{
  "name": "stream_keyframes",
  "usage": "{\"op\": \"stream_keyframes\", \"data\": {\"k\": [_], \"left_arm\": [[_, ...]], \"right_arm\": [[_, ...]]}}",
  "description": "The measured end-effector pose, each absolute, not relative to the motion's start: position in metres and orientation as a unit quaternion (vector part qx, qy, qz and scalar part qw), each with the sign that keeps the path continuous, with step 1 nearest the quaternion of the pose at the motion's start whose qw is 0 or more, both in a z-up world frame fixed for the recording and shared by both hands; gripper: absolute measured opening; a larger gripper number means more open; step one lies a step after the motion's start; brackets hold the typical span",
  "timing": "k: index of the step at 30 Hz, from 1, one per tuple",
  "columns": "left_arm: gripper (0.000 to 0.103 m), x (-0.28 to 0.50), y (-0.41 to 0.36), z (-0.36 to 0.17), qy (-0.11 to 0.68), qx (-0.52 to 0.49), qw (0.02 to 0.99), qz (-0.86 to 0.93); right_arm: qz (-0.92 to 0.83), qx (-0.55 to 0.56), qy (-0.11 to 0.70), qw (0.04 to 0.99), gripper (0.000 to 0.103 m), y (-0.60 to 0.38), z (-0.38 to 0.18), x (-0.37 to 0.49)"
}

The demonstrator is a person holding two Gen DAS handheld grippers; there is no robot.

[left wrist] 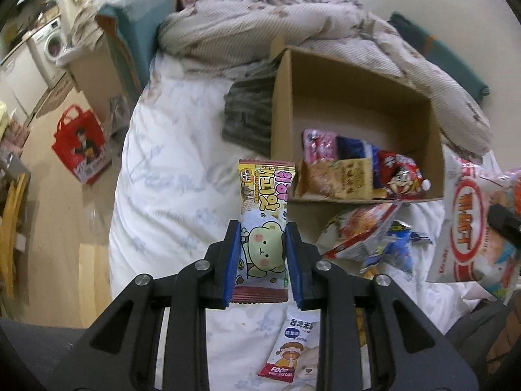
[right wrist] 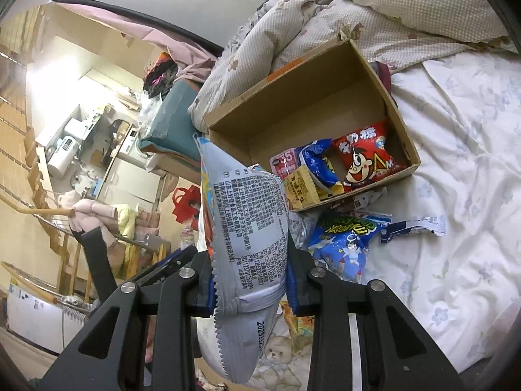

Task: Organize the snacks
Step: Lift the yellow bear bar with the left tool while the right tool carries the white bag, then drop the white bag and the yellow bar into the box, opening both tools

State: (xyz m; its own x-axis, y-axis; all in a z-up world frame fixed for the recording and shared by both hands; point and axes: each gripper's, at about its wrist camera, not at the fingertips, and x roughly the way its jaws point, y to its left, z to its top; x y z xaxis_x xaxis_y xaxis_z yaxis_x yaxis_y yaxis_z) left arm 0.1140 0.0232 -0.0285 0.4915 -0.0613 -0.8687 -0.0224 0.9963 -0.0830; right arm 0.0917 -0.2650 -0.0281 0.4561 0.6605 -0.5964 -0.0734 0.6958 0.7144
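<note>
My left gripper [left wrist: 263,228] is shut on a yellow cookie packet with a green bear [left wrist: 264,224], held above the bed, just left of the cardboard box [left wrist: 358,97]. The box holds several snacks, among them a red cartoon-face bag [left wrist: 402,176]. My right gripper [right wrist: 250,254] is shut on a large silver-backed snack bag [right wrist: 247,228], held up in front of the same box [right wrist: 312,97]. That bag shows white and red at the right edge of the left wrist view [left wrist: 472,221].
Loose snacks lie on the bed in front of the box: a blue packet [right wrist: 345,241], a dark blue wrapper [right wrist: 413,226], a rice-cake packet [left wrist: 289,348]. A rumpled quilt [left wrist: 260,26] lies behind the box. A red tote bag [left wrist: 79,143] stands on the floor, left.
</note>
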Motion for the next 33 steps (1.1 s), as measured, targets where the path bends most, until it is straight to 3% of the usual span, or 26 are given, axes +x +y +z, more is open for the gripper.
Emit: {"op": "stream_keyframes", "data": {"k": [19, 33], "left_arm": [[0.023, 0.18, -0.005, 0.04, 0.464, -0.035, 0.884, -0.057], [0.023, 0.225, -0.034, -0.013, 0.471, -0.017, 0.88, -0.059]], "right_arm": [[0.177, 0.341, 0.398, 0.833, 0.033, -0.309, 0.014, 0.159], [0.172, 0.321, 0.454, 0.813, 0.034, -0.282, -0.038, 0.216]]}}
